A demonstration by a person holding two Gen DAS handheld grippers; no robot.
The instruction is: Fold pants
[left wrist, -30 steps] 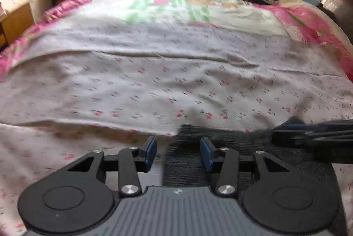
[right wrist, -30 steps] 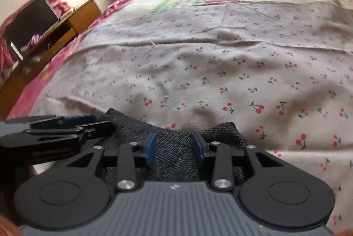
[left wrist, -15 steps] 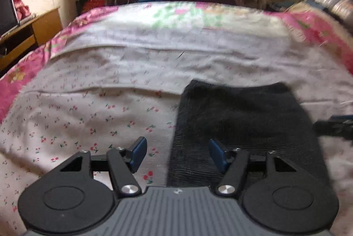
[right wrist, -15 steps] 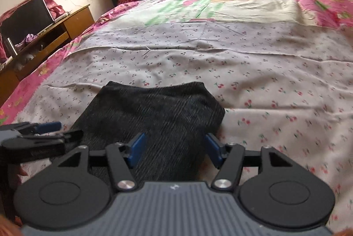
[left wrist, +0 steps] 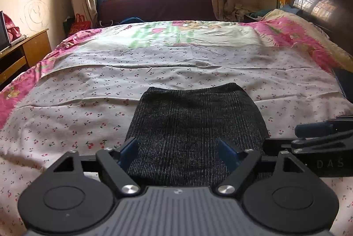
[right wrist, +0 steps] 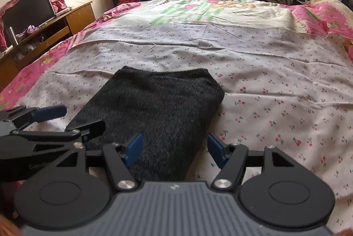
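The dark grey pants (left wrist: 194,125) lie folded into a compact rectangle on the cherry-print bedsheet (left wrist: 88,85); they also show in the right wrist view (right wrist: 154,103). My left gripper (left wrist: 178,152) is open and empty, raised over the near edge of the pants. My right gripper (right wrist: 174,148) is open and empty, over the near right edge of the pants. Each gripper shows in the other's view, the right one (left wrist: 317,134) at the right edge and the left one (right wrist: 50,123) at the left edge.
A wooden side table (right wrist: 55,24) with a dark screen (right wrist: 28,10) stands left of the bed. A dark headboard (left wrist: 324,6) is at the right, a maroon couch (left wrist: 154,4) under the window beyond. A pink floral quilt (left wrist: 286,35) covers the far end of the bed.
Both grippers opened wider and pulled back and up from the pants. The pants, held close at the fingers a second ago, now lie released and folded flat on the sheet.
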